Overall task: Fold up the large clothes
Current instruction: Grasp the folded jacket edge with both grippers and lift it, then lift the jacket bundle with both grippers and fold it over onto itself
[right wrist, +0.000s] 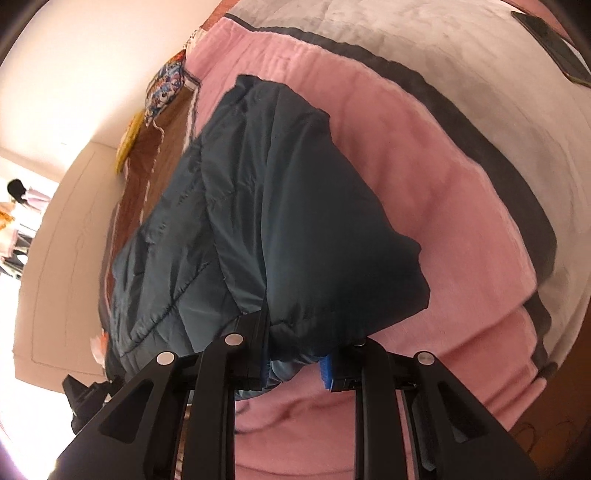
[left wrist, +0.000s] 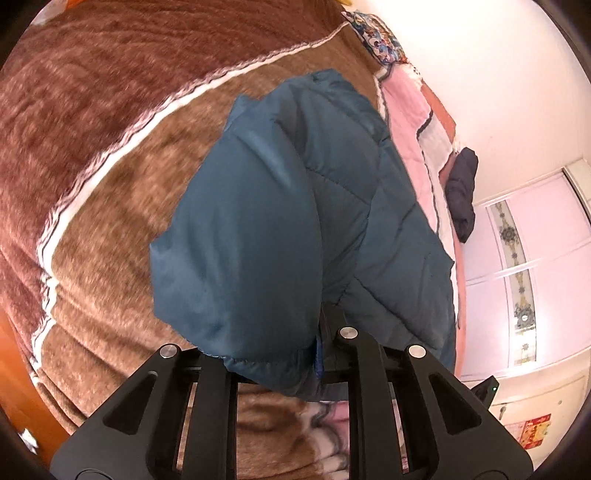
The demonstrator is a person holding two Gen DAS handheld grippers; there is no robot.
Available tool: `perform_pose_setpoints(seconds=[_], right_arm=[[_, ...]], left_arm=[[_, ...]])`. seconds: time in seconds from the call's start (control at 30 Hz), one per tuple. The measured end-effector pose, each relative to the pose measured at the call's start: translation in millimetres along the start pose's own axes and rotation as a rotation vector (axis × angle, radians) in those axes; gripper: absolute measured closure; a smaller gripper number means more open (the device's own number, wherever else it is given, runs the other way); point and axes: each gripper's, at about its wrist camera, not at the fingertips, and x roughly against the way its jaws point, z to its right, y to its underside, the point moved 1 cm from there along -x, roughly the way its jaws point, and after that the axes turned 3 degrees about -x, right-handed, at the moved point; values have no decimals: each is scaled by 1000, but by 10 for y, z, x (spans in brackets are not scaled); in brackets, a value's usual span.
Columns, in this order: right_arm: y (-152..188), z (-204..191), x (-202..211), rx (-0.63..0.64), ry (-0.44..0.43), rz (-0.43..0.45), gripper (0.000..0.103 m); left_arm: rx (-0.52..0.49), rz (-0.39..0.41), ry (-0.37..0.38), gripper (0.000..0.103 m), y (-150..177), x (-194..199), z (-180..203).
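Both grippers are gripping the same blue padded jacket, one edge each.

Left gripper: fingers are sitting narrow, pinching a gathered hem of the jacket. Fabric is bunching right at the tips and covering them, so I'm not seeing the pads themselves. The jacket is hanging off the grip and spreading away from the cam, quilted seams showing on the right half, smooth panel on the left. Under it: brown fuzzy blanket w/ a white stripe running across. To the right of that, a pink quilt, and a dark garment lying at the quilt's far edge near the wall. White cabinet doors beyond that. Patterned cloth at the top of the bed.

Right gripper: fingers also narrow, clamping jacket fabric between the blue pads; the right pad is partly visible, the left one mostly buried in cloth. Jacket is draping fwd from the grip over the pink quilt, lifted at my end. Grey blanket w/ a dark band lying past the quilt. Dark flat thing top right, can't tell what it is. Other gripper's body is peeking in low left.
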Motion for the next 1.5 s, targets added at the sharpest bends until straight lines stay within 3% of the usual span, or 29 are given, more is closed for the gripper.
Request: perform_pose_setpoints(seconds=[0.13,0.23,0.4,0.57,0.9,0.93,1.1,1.27,1.5], right_arm=[[70,63,-53,8,14,1,80],[76,59,-59,9,30,2,76],[102,97,-26,-17,53,0,58],[156,105,53,-8,93,-6,41],[255,145,381,43,183,23,40],[259,117,441,62,200,38,41],[284,-279,604,245,208,110,70],[346,-889,307,449,109,44,87],[176,-1851,-438,664,54,-13,89]], left_arm=[[6,8,4,84,79,-25,-78],[-1,16,-17,76,116,-21,-72],[-24,22,-81,56,160,11,-30],[-15,16,-85,44,181,45,-36],[-4,21,-86,39,251,97,-42],[-9,23,-90,39,252,99,-30],[-27,34,-102,37,241,85,30],[-26,40,-101,37,232,52,32],[-25,49,-91,37,221,45,24]])
